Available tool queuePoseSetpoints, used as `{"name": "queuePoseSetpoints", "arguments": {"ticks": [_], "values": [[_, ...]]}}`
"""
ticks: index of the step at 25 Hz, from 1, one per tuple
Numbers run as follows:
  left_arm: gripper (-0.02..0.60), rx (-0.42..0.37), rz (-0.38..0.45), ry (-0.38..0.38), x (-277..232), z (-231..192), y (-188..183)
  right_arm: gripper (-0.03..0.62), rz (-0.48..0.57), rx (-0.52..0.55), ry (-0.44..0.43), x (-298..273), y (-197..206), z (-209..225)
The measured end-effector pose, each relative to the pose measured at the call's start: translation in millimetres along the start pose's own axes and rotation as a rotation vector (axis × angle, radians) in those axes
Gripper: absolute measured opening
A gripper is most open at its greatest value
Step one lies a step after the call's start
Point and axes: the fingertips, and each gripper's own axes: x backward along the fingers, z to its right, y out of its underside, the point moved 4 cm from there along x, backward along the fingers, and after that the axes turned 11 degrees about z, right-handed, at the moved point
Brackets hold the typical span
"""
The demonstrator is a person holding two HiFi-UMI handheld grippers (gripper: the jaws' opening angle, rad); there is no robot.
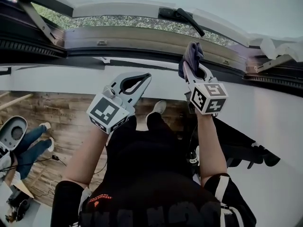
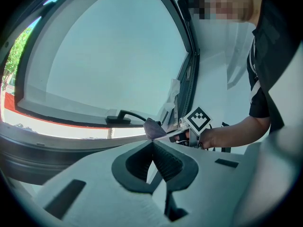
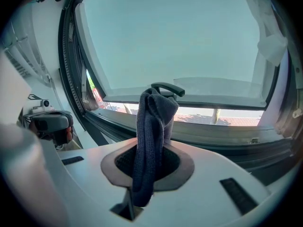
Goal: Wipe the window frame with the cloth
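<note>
Cloth (image 1: 192,55) is sitting pinched between the jaws of the right gripper (image 1: 191,70). Its bunched dark fabric is sticking out past the jaw tips, and a loose tail is hanging down behind them. The jaws are standing narrow, clamping the fold about its middle.

Ahead of those jaws, the window frame (image 1: 142,36) is running crosswise. The cloth's tip is lying either just short of the lower rail or barely touching it; no view is settling which. In the right gripper view, the black window handle (image 3: 166,89) is showing just beyond the top of the cloth.

The left gripper (image 1: 143,80) is hanging off to the side of the right one. Its jaws are pressing together with nothing between them, and they are pointing toward the same rail without touching it.

By my reading, the wiping step is only beginning: the cloth is hovering at the frame, not pressing flat along it. The next move is calling for the fabric ahead of the jaws to go firmly onto the rail and then slide sideways along it. The grip is needing to be tight enough that the cloth is not slipping out, and the stroke is needing to steer under the handle without snagging on it.
</note>
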Motion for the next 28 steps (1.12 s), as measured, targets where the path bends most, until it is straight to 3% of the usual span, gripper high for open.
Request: {"name": "queuePoseSetpoints", "arguments": {"ticks": [28], "values": [[0.018,0.008,0.008,-0.097,65,-36,-8,0.049,-0.011,0.033,-0.134,-47,-6,-88]]}}
